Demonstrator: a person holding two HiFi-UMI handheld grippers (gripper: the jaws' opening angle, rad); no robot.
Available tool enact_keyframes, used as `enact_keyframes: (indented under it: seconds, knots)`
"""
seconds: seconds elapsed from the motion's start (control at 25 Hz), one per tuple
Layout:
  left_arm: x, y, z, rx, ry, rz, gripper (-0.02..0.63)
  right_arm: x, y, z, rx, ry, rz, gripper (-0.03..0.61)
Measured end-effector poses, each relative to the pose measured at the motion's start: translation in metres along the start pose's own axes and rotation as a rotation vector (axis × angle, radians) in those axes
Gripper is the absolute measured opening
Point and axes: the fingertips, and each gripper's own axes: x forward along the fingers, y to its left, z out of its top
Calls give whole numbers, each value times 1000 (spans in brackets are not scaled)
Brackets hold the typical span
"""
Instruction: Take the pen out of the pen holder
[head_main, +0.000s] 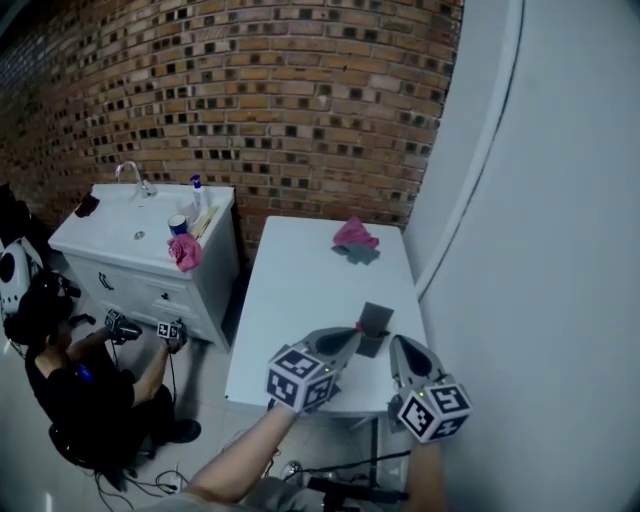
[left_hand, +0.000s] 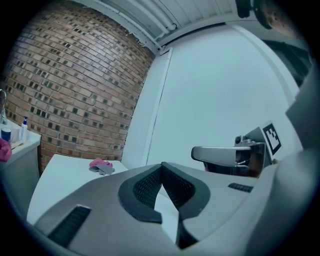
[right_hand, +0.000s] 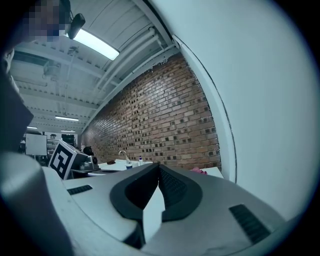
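Pen, only a small red tip (head_main: 359, 326) showing, sits not yet out in the dark grey boxy pen holder (head_main: 377, 322) near the front edge of the smooth white desk (head_main: 300, 280), my grey plastic left gripper (head_main: 350, 340) and right gripper (head_main: 400, 347) flanking it, ribbed black fingers (left_hand: 145, 187) pressed together on nothing.

Bench (head_main: 300, 290) white. Cloth (head_main: 354, 234) pink. Pen holder (head_main: 375, 326) dark grey. Wall (head_main: 250, 100) red-brown brick. Cabinet (head_main: 120, 250) white. Cubes (head_main: 298, 378) black-white squares.
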Motion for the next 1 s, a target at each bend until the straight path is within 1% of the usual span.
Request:
enact_keyframes:
  seconds: [0.2, 0.32, 0.44, 0.64, 0.72, 0.84, 1.0]
  knots:
    - [15, 9, -15, 1, 37, 41, -2, 3, -10, -4, 1, 13, 12, -14]
    - [27, 20, -29, 4, 69, 85, 0, 6, -16, -8, 11, 21, 18, -14]
    - [38, 33, -41, -1, 85, 107, -2, 12, -22, -11, 24, 32, 24, -14]
    - [64, 56, -74, -21, 139, 135, 0, 25, -37, -32, 27, 69, 35, -14]
    - [71, 65, -85, -30, 158, 139, 30, 30, -41, -40, 26, 86, 35, -14]
    - [84, 78, -98, -37, 176, 140, 92, 37, -45, -47, 28, 100, 37, -14]
    - [102, 89, -115, -59, 215, 143, 115, 41, -53, -50, 36, 111, 41, -14]
